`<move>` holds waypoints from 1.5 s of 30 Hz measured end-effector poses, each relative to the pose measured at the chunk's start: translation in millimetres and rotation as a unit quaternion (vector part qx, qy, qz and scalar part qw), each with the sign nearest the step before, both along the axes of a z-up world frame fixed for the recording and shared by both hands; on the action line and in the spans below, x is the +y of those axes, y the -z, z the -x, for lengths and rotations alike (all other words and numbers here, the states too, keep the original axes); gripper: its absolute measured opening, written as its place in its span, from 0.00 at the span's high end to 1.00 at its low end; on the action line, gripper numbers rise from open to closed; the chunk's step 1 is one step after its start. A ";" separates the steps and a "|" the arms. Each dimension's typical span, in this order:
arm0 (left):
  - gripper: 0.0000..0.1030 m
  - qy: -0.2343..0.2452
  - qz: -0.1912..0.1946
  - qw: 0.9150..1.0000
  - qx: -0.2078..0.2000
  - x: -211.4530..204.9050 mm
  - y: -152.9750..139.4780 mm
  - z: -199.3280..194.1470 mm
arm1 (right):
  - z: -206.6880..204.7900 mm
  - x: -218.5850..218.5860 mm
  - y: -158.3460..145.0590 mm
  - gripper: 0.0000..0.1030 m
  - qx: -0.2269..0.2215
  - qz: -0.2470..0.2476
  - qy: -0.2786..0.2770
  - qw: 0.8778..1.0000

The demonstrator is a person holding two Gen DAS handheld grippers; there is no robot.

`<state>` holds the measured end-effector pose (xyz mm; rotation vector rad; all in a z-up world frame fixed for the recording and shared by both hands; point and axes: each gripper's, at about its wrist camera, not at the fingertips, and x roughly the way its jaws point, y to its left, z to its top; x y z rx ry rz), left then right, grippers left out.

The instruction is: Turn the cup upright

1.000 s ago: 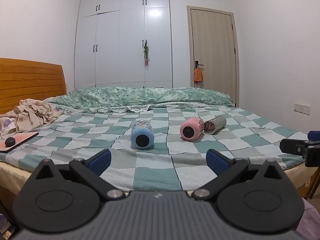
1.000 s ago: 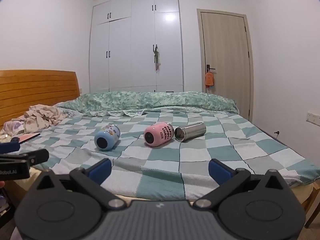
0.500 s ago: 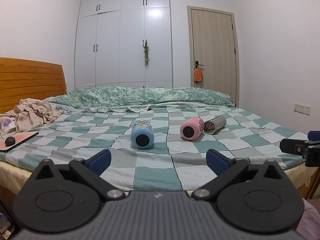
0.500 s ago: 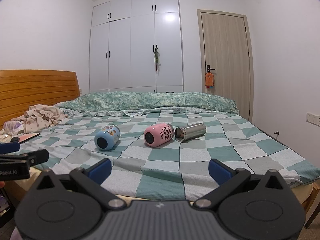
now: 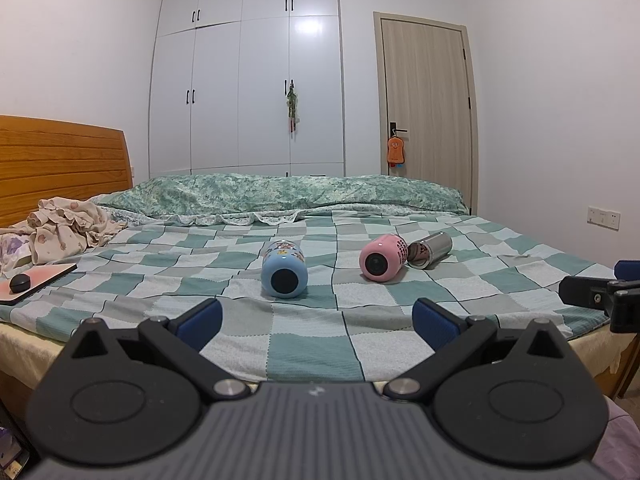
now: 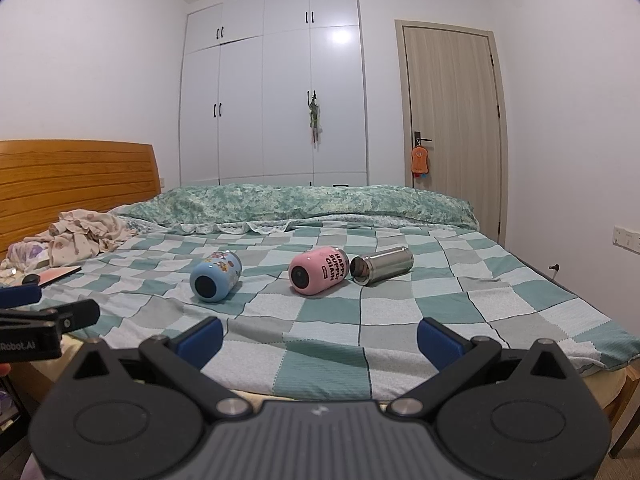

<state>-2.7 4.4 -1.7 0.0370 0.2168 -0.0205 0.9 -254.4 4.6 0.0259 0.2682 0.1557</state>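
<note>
Near the bed's (image 5: 304,344) foot edge, both my claws hang with fingers spread apart, gripping nothing: left claw (image 5: 316,314), right claw (image 6: 320,334). Mid-bed, three cups lie sideways: blue cup (image 5: 284,274), pink cup (image 5: 382,257), steel cup (image 6: 382,266). Pink touches steel; lettering on pink is only partly legible.

Big bed with green and white checked blanket (image 5: 312,344), brown wooden headboard (image 5: 60,164) at left. Tall white cupboard with black handles (image 5: 248,80) behind. Light wooden door (image 5: 424,100) beside it. Plain white walls (image 5: 76,48)
</note>
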 end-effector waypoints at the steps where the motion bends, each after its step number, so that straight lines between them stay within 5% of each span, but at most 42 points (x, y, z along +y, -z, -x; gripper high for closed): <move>1: 0.00 0.000 0.000 1.000 0.000 0.3 0.2 0.0 | -1.6 0.3 -1.2 0.00 0.000 0.000 0.000 1.000; 45: 0.00 -0.001 0.000 1.000 0.004 0.7 2.0 -2.3 | -0.9 2.0 -3.7 0.00 0.001 0.006 -0.005 1.000</move>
